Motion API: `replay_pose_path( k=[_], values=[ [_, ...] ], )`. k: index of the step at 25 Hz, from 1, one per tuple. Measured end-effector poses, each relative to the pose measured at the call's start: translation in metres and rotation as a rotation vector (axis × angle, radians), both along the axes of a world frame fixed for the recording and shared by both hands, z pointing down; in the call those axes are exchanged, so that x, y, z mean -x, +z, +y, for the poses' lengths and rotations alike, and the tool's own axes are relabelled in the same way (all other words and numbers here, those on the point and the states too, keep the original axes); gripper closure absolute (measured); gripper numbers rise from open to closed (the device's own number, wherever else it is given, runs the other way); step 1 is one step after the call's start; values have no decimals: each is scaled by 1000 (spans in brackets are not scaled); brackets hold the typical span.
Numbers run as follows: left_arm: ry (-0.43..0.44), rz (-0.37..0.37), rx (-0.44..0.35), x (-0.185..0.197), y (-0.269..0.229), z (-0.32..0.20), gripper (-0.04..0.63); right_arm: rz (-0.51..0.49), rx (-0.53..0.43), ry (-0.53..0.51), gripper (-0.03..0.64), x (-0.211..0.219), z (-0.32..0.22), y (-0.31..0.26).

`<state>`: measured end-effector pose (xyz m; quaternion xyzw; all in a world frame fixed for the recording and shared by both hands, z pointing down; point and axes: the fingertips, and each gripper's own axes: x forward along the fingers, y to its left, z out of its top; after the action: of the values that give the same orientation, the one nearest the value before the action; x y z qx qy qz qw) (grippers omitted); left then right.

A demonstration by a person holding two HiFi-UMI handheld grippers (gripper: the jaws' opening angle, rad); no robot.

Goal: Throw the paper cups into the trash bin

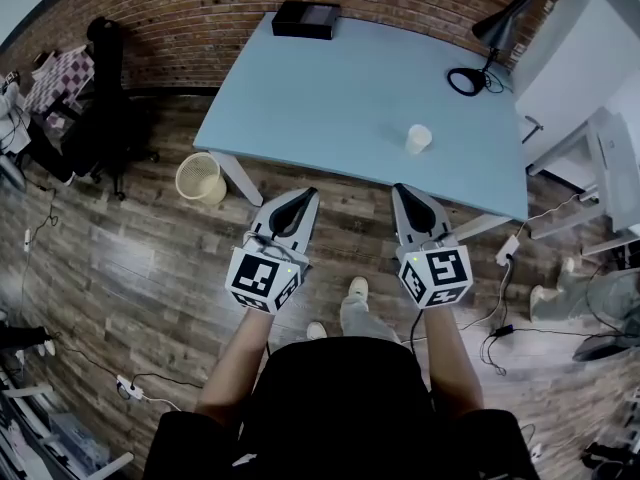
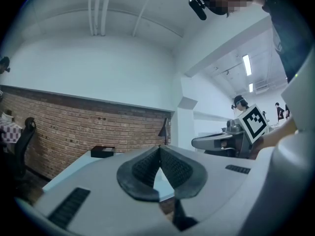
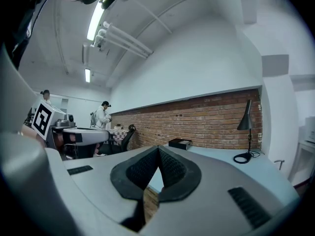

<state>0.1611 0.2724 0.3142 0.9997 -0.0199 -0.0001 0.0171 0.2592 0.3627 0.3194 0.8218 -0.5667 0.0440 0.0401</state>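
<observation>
Progress: the task is not yet getting under way as far as the frames show. No cup is being carried and none is seen going into the bin.

The trash bin [image 1: 201, 178] is standing on the wooden floor at the left, just beside the front left leg of the tabletop [image 1: 330, 98]. Whether anything is lying inside it cannot be told from the head view.

The left tool [image 1: 298, 208] is hanging over the floor in front of the tabletop's near edge. Its own view is showing the pads pressed together at the tips, with nothing between them.

The right tool [image 1: 410, 203] is sitting level with it, just to the right. Its jaws are likewise pressed together and gripping nothing.

The paper cup [image 1: 418, 139] is standing upright on the tabletop, right of centre, near the front edge and just beyond the right tool's tip. It is apart from both tools.

Outstanding, in my judgement: taking up the cup, carrying it leftward to the bin and dropping it in, which is the whole of the job.

Count: one trash bin, two tools, one paper cup in view. Also on the tabletop: one black box [image 1: 306, 18] at the far edge and one desk lamp [image 1: 495, 48] at the far right.
</observation>
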Motion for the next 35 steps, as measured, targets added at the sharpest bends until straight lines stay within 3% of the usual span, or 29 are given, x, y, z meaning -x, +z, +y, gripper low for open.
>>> replay_pose_path(
  k=[13, 22, 35],
  values=[
    [4, -20, 34, -99, 16, 1, 586, -31, 73, 0, 612, -104, 4, 29],
    [-9, -69, 50, -145, 36, -10, 586, -77, 160, -15, 612, -162, -10, 76],
    [-48, -174, 114, -173, 87, -32, 586, -74, 468, -61, 601, -247, -36, 168]
  ],
)
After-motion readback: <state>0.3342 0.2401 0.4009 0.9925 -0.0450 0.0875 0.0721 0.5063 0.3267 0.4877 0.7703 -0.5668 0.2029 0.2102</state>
